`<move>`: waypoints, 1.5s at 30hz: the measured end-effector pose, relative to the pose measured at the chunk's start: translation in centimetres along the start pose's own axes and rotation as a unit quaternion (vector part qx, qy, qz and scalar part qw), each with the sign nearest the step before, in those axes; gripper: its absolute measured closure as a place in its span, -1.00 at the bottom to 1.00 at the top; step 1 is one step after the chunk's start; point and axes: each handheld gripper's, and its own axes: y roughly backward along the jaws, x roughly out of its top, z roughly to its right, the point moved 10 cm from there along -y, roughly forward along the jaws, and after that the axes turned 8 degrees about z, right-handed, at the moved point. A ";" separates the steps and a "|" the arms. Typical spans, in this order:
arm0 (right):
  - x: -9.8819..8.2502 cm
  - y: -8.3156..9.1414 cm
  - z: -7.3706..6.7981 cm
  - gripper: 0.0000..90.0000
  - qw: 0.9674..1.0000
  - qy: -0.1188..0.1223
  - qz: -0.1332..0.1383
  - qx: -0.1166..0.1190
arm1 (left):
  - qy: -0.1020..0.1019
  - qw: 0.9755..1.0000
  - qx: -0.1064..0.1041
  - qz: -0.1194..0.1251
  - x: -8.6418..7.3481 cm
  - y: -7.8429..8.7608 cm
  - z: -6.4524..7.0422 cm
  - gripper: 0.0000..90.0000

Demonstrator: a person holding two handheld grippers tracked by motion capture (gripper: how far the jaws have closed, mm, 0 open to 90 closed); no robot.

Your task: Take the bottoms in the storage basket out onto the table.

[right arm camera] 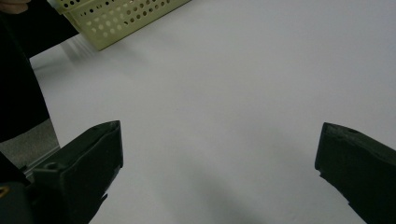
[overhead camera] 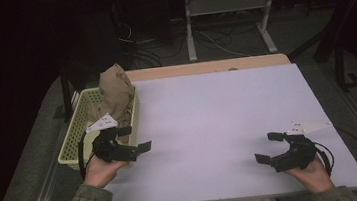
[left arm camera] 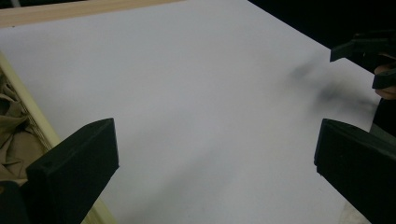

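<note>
A pale yellow perforated basket (overhead camera: pixel 77 136) stands on the left edge of the white table (overhead camera: pixel 218 111), with a crumpled tan cloth (overhead camera: pixel 115 89) heaped in it and rising above the rim. My left gripper (overhead camera: pixel 135 138) hovers beside the basket's near right corner, jaws spread wide with nothing between them. In the left gripper view the basket rim (left arm camera: pixel 28 109) and cloth (left arm camera: pixel 11 135) sit at the left, beside the open left gripper (left arm camera: pixel 215 154). My right gripper (overhead camera: pixel 267 146) is low at the near right of the table, open and holding nothing. The right gripper view has the right gripper (right arm camera: pixel 219 158) over bare table and the basket (right arm camera: pixel 116 18) far off.
A wooden strip (overhead camera: pixel 203 67) runs along the table's far edge. Beyond it are metal legs of a stand (overhead camera: pixel 189 34) and loose cables on the dark floor. The right hand's gripper (left arm camera: pixel 369 51) appears at the upper right of the left gripper view.
</note>
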 end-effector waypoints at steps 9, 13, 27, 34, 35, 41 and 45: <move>0.0 0.0 0.0 -0.99 1.000 0.000 -0.001 0.001 | 0.002 1.000 0.010 -0.007 0.8 0.2 -1.3 -1.00; 0.0 0.0 0.0 -0.99 1.000 0.000 0.000 0.001 | 0.004 1.000 0.012 -0.007 1.3 0.3 -1.7 -1.00; 0.0 0.0 -0.1 -0.99 1.000 -0.001 0.000 0.003 | -0.005 1.000 0.028 -0.009 3.6 0.9 -2.7 -1.00; 0.0 0.0 -0.1 -0.99 1.000 0.000 0.000 0.004 | -0.010 0.999 0.037 -0.015 4.6 1.0 -3.5 -1.00; 0.0 0.0 -0.1 -0.98 1.000 0.000 0.001 0.004 | -0.010 0.999 0.039 -0.015 4.8 1.0 -3.7 -1.00; 0.0 0.0 -0.1 -0.99 1.000 -0.001 -0.002 0.004 | -0.014 0.999 0.044 -0.020 5.6 1.1 -4.4 -1.00; 0.0 0.1 -0.1 -0.98 1.000 -0.002 -0.001 0.003 | -0.017 0.998 0.053 -0.027 6.2 0.9 -5.1 -1.00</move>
